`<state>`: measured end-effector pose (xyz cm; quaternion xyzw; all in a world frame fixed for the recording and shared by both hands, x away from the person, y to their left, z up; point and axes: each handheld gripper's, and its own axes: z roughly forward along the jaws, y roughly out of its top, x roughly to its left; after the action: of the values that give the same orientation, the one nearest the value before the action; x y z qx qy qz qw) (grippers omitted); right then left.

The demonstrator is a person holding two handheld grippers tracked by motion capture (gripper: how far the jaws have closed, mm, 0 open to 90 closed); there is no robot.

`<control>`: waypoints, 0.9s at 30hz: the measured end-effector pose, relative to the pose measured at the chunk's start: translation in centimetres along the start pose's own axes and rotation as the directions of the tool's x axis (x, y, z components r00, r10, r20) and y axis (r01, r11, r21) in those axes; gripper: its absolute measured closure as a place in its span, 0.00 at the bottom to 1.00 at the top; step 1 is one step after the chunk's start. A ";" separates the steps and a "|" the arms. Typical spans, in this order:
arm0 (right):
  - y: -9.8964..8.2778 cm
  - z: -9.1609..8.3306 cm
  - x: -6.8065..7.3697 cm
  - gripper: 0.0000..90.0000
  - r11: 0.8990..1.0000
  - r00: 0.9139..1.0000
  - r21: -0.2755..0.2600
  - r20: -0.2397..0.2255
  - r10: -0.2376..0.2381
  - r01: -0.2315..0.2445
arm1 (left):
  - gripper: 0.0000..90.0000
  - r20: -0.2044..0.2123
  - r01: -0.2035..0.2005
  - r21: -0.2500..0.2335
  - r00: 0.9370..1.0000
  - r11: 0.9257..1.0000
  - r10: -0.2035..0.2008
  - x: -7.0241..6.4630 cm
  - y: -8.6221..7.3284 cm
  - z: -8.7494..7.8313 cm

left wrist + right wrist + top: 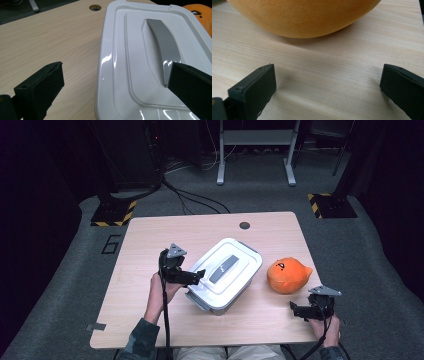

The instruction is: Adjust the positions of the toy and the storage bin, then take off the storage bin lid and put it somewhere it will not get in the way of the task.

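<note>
Nearest me, left to right: my left gripper (200,276) hung unclenched at the white box's (225,275) near left edge. Its glossy lid looked stiff and slippery; I judged the grey handle (163,47) the surest hold. My right gripper (295,310), jaws spread and empty, sat just short of the soft, light orange plush (286,275).

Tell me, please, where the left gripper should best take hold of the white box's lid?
Probably by the grey handle along the middle of the lid, coming from above: it is a narrow raised bar, while the lid looks too broad for the left gripper, whose jaws stand open.
</note>
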<state>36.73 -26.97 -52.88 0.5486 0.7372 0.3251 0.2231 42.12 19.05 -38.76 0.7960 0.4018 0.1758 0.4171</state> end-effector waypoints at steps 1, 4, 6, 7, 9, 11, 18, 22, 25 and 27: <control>0.0 0.0 0.1 0.00 1.000 1.000 0.003 0.004 0.002 -0.002 | 0.00 0.004 0.000 -0.002 1.000 1.000 0.000 -0.1 0.2 0.1; 0.0 0.1 0.2 0.00 1.000 1.000 0.009 0.020 -0.014 0.014 | 0.00 0.009 -0.016 0.001 1.000 1.000 0.016 -0.6 0.6 0.3; 0.0 0.1 0.2 0.00 1.000 1.000 0.009 0.020 -0.010 0.010 | 0.00 0.012 -0.031 0.012 0.999 0.999 0.031 -0.9 0.9 0.5; 0.0 0.1 0.2 0.00 1.000 1.000 0.009 0.021 -0.011 0.010 | 0.00 0.015 -0.034 0.017 0.999 0.999 0.034 -1.1 1.0 0.7; 0.0 0.1 0.2 0.00 1.000 1.000 0.009 0.022 -0.008 0.008 | 0.00 0.021 -0.040 0.025 0.999 0.999 0.040 -1.3 1.3 0.9; 0.0 0.1 0.2 0.00 1.000 1.000 0.009 0.023 -0.007 0.006 | 0.00 0.027 -0.047 0.032 0.999 0.998 0.046 -1.6 1.6 1.3; 0.0 0.1 0.2 0.00 1.000 1.000 0.010 0.025 -0.006 0.006 | 0.01 0.038 -0.070 0.060 0.997 0.996 0.068 -2.2 2.4 2.3; 0.0 0.1 0.2 0.00 1.000 1.000 0.008 0.029 -0.005 0.005 | 0.01 0.045 -0.075 0.068 0.996 0.995 0.072 -2.5 2.7 3.0; 0.0 0.1 0.2 0.01 1.000 1.000 0.008 0.030 -0.004 0.004 | 0.00 0.041 -0.077 0.082 0.996 0.994 0.074 -2.8 2.9 3.6; 0.0 0.1 0.2 0.01 1.000 1.000 0.007 0.030 -0.004 0.004 | 0.00 0.044 -0.080 0.088 0.996 0.993 0.077 -2.9 3.0 3.9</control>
<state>36.74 -26.80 -52.91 0.5527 0.7362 0.3138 0.2327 44.21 13.72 -38.54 0.8326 0.3690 0.1576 0.3818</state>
